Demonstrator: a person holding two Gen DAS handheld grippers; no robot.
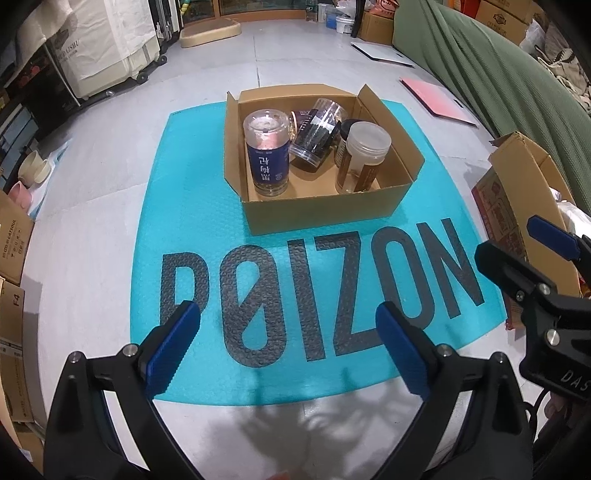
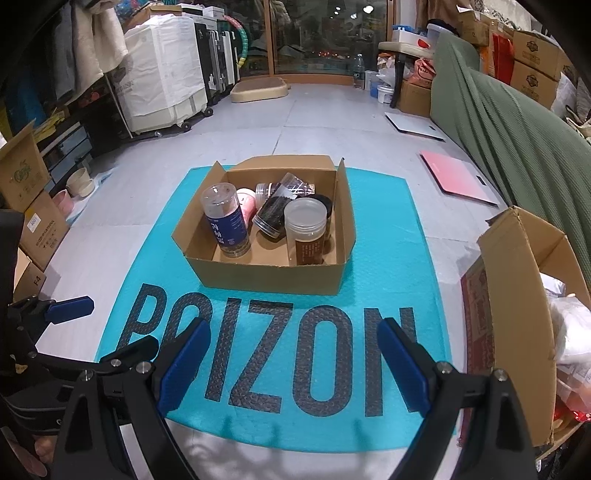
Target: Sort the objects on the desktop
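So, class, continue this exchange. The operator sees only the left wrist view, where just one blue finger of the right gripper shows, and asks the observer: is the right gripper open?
Observer: Yes. The right gripper stands open over the teal mat, with nothing between its fingers.
Operator: Is anything hidden behind the blue-labelled jar in the cardboard box?
Observer: Yes, a pink container sits just behind that jar.

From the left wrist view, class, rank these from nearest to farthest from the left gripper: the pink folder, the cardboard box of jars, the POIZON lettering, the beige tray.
1. POIZON lettering, on the teal mat just ahead of the left gripper.
2. Cardboard box of jars, mid-mat.
3. Pink folder, on the floor, far right.
4. Beige tray, far end of the floor.
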